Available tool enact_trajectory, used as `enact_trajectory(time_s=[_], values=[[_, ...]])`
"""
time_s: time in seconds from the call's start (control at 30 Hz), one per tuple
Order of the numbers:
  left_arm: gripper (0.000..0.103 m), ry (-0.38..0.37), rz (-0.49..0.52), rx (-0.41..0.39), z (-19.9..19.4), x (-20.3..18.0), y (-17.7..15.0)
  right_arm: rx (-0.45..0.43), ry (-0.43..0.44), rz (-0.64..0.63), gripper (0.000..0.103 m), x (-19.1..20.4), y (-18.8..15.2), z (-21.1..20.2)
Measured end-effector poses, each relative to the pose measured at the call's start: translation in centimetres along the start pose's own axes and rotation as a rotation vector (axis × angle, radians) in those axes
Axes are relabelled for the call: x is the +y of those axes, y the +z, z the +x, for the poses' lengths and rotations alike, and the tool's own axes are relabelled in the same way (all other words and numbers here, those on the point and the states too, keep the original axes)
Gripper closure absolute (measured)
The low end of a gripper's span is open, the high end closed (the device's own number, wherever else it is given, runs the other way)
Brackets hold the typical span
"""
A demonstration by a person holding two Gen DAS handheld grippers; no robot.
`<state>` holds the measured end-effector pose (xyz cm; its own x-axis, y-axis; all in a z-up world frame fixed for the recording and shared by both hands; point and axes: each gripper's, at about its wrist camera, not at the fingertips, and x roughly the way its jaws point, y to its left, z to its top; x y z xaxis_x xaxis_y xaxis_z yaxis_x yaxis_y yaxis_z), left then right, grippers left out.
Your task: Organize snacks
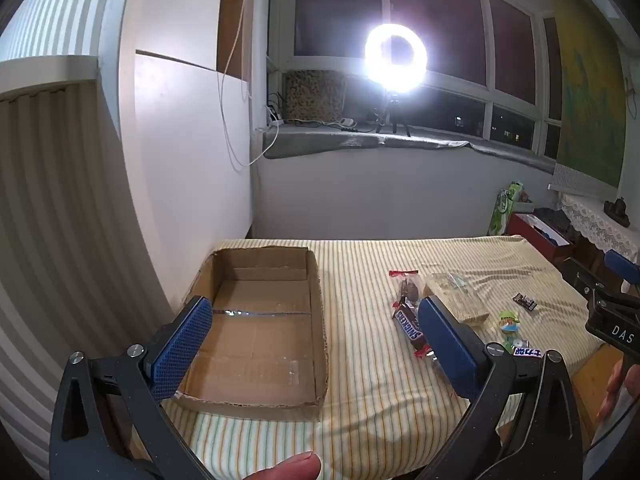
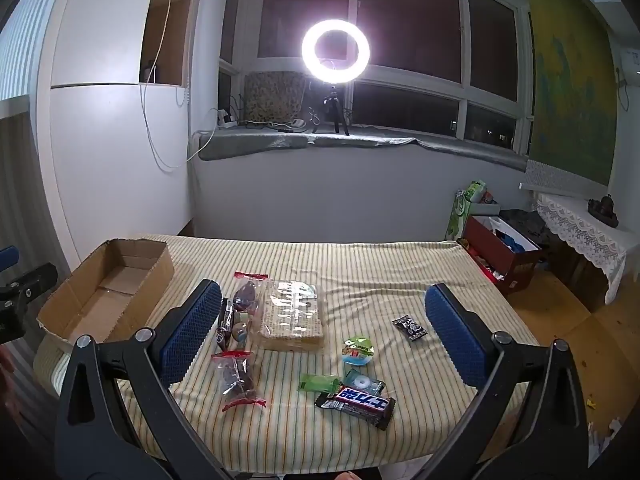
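1. Left gripper (image 1: 316,334): we hold it above the near edge of the table, jaws spread wide and clamping nothing.
2. Right gripper (image 2: 324,334): likewise spread wide and carrying nothing, hovering over the scattered snacks.
3. Cardboard box (image 1: 264,328): open-topped, nothing visible inside, lying ahead of the left gripper and mostly toward its left finger; in the right wrist view it sits far off to the left.
4. Snickers bar (image 1: 410,327): flat on the striped cloth (image 1: 360,360), just inside the left gripper's right finger.
5. Wafer pack (image 2: 291,318): clear wrapper, ahead of the right gripper, nearer its left finger.
6. Two clear bags with red ends (image 2: 238,380): one beside the wafers, one closer to us, near the right gripper's left finger.
7. Second dark chocolate bar (image 2: 356,402): nearest item, roughly centred between the right gripper's fingers.
8. Small items: green sachet (image 2: 318,382), ring-candy packet (image 2: 364,382), round green-lidded cup (image 2: 357,350), small black sweet (image 2: 410,328) by the right finger.
9. Handling note: we judge nothing is sorted yet. For the first pick we would lower the right gripper squarely over the near chocolate bar, pinch across its narrow width, and avoid catching the loose cloth or the neighbouring packets.
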<state>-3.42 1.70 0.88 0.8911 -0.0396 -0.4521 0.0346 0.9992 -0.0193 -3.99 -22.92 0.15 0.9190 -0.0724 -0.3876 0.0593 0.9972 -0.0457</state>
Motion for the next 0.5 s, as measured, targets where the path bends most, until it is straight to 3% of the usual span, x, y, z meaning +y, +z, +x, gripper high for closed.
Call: enact_trajectory(time_s=[0.5], values=[[0.001,-0.003,-0.001,0.001,0.03,0.03,0.05,-0.002,0.003,-0.009,0.0,0.23,-0.6,0.09]])
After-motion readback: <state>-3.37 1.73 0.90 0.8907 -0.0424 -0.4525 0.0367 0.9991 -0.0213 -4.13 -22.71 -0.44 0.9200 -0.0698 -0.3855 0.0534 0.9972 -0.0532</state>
